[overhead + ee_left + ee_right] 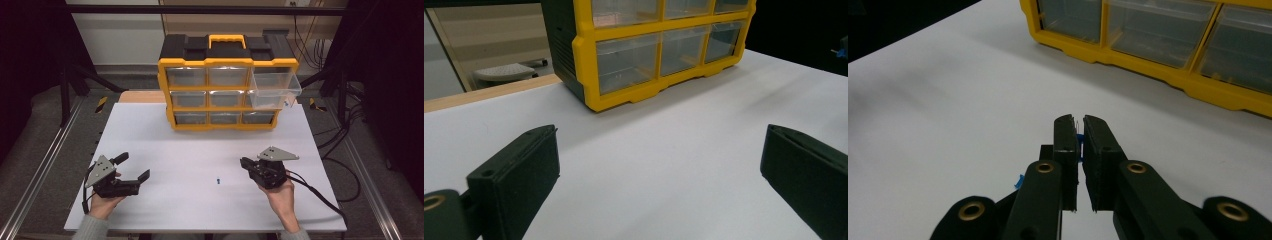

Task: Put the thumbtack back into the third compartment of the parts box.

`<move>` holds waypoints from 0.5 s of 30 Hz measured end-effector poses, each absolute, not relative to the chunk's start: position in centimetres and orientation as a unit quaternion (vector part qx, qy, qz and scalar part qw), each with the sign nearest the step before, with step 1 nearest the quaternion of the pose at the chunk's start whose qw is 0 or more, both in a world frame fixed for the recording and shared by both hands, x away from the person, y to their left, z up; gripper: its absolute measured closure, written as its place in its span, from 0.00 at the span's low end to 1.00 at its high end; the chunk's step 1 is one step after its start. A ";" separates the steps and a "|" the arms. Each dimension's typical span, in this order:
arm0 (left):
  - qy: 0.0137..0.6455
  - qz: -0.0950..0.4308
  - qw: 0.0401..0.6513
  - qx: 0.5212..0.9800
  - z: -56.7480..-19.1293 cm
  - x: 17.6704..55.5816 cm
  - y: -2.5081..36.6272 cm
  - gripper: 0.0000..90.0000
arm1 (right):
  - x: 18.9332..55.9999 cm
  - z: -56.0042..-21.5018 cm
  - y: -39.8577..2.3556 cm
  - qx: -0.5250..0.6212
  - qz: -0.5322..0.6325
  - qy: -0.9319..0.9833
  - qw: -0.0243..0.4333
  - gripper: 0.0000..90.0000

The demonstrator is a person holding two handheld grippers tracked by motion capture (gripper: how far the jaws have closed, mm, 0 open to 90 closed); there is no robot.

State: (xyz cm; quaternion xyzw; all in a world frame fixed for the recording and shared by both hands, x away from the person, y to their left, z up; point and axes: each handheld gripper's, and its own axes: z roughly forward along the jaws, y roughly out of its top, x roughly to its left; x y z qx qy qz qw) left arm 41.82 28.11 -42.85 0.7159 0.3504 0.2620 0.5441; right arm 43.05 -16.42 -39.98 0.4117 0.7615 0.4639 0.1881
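A yellow and black drawer cabinet point(220, 62) stands at the back of the white table point(200, 150), with its upper right clear drawer point(276, 89) pulled out. A tiny blue part point(218, 180) lies on the table in front, between the two hands. My left gripper point(134, 166) rests at the front left, open and with nothing between its jaws point(659, 165). My right gripper point(243, 163) is at the front right, pointing left, its jaws shut point(1079, 122) on a small blue piece point(1079, 146). The cabinet's lower drawers point(659, 50) point(1158, 30) are all closed.
The table's front edge runs just under both hands. A wooden board point(142, 96) lies behind the table at the left of the cabinet. Cables point(325, 195) trail off the right side. Dark frame posts point(65, 85) stand left and right.
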 end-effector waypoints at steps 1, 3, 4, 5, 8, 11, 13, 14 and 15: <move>0.350 0.263 0.543 0.716 -42.9 41.8 28.1 0.02 | 43.1 -39.8 -16.6 0.410 0.464 0.762 0.190 0.94; 0.350 0.262 0.544 0.716 -42.9 41.8 28.1 0.02 | 43.1 -39.5 -16.8 0.409 0.467 0.760 0.191 0.94; 0.350 0.262 0.544 0.716 -42.9 41.8 28.1 0.02 | 43.1 -39.4 -16.9 0.411 0.468 0.758 0.193 0.94; 0.350 0.263 0.544 0.716 -42.9 41.8 28.1 0.02 | 43.1 -39.3 -17.0 0.412 0.469 0.757 0.194 0.94; 0.350 0.262 0.543 0.717 -42.9 41.8 28.1 0.02 | 43.2 -39.0 -17.3 0.415 0.472 0.752 0.197 0.94; 0.350 0.263 0.542 0.717 -42.9 41.8 28.1 0.02 | 43.2 -38.7 -17.6 0.414 0.475 0.750 0.199 0.94; 0.350 0.263 0.543 0.717 -42.9 41.8 28.1 0.02 | 43.3 -38.5 -17.8 0.414 0.474 0.750 0.201 0.95; 0.350 0.263 0.543 0.717 -42.9 41.8 28.1 0.02 | 43.3 -38.4 -17.8 0.416 0.476 0.748 0.201 0.94; 0.350 0.263 0.543 0.717 -42.9 41.8 28.1 0.02 | 43.3 -38.4 -17.9 0.416 0.477 0.748 0.200 0.94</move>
